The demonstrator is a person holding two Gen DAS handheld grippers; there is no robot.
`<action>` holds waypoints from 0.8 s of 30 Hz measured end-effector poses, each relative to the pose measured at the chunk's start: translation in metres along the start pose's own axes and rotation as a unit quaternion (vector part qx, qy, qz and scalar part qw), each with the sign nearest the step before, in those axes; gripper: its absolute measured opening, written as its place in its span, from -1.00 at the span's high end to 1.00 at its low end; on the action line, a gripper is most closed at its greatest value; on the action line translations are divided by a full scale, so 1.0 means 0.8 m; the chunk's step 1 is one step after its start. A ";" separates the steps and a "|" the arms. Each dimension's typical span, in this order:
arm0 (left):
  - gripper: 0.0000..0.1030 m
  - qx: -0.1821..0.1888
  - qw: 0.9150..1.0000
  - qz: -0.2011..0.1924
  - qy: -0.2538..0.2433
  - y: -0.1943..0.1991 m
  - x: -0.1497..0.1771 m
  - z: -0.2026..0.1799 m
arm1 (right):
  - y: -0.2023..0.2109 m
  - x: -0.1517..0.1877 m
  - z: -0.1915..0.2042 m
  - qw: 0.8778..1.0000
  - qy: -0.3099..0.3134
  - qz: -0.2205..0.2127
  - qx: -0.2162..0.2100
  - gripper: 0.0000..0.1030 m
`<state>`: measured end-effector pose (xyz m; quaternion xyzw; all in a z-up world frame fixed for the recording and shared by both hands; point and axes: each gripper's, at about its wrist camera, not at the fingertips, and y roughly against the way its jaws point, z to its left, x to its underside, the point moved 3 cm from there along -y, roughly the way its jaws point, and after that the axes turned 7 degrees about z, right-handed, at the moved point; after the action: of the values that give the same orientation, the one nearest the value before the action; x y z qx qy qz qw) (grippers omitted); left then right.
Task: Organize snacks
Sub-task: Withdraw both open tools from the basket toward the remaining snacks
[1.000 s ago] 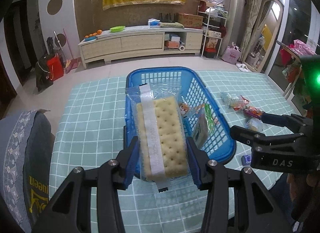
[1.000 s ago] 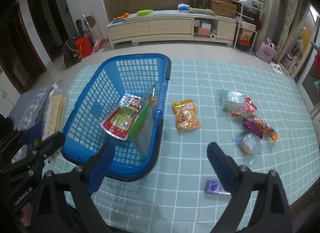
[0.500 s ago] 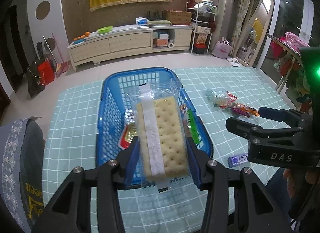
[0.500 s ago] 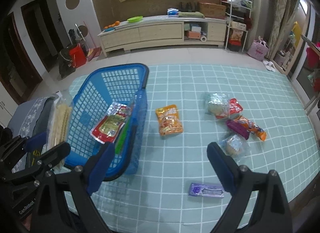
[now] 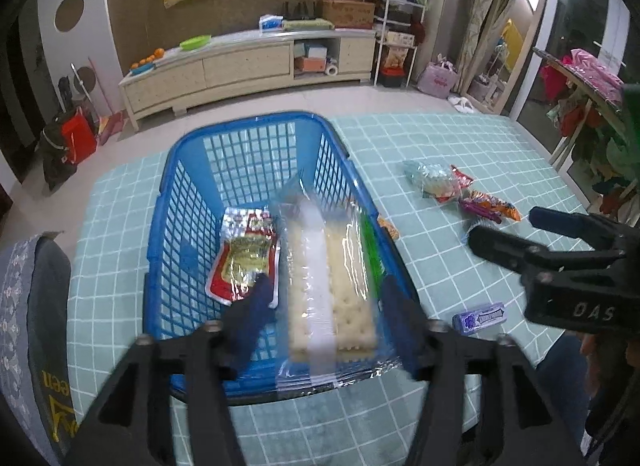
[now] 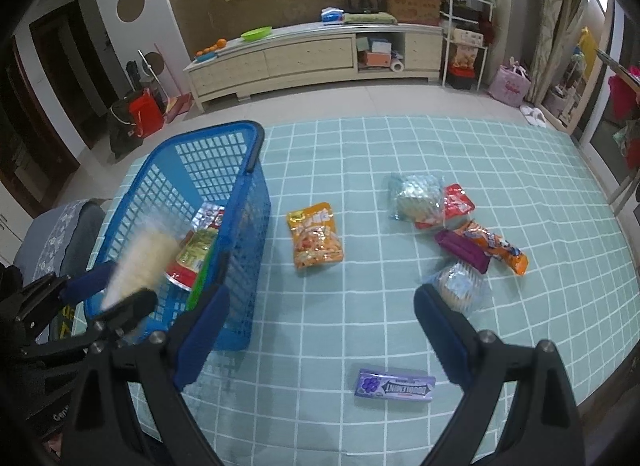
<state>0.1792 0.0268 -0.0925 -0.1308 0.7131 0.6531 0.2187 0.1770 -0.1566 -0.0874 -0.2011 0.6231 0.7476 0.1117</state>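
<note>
Left tool (image 5: 326,302) over the blue basket (image 5: 188,201), jaws just opening, pads clear of the cracker pack (image 5: 330,286), which is blurred above the red pouch (image 5: 244,254). Right tool (image 6: 320,330) gapes wide and empty over the table (image 6: 500,169), gum (image 6: 394,385) just below.

The left claw (image 5: 324,306) has just been opening, freeing the cracker pack (image 5: 330,290) over the blue basket (image 5: 192,225).

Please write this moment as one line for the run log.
left gripper: jaws just opened, cracker pack released over blue basket | right gripper: open, empty | gum pack: on table
</note>
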 end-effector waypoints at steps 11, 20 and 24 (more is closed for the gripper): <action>-0.31 -0.003 1.000 -0.026 -0.011 0.040 0.012 -0.011 | 0.022 0.006 -0.005 1.000 -0.004 -0.008 -0.012 -0.85; -0.43 0.002 0.999 -0.050 -0.009 0.078 0.016 -0.021 | 0.057 0.014 -0.007 0.999 0.008 -0.027 -0.018 -0.85; -0.49 0.007 0.998 -0.055 -0.010 0.086 0.018 -0.034 | 0.071 0.018 -0.015 0.999 0.011 -0.036 -0.018 -0.85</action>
<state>0.1304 0.0088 -0.0377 -0.1616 0.7068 0.6367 0.2625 0.1425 -0.1810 -0.0448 -0.2335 0.6030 0.7520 0.1275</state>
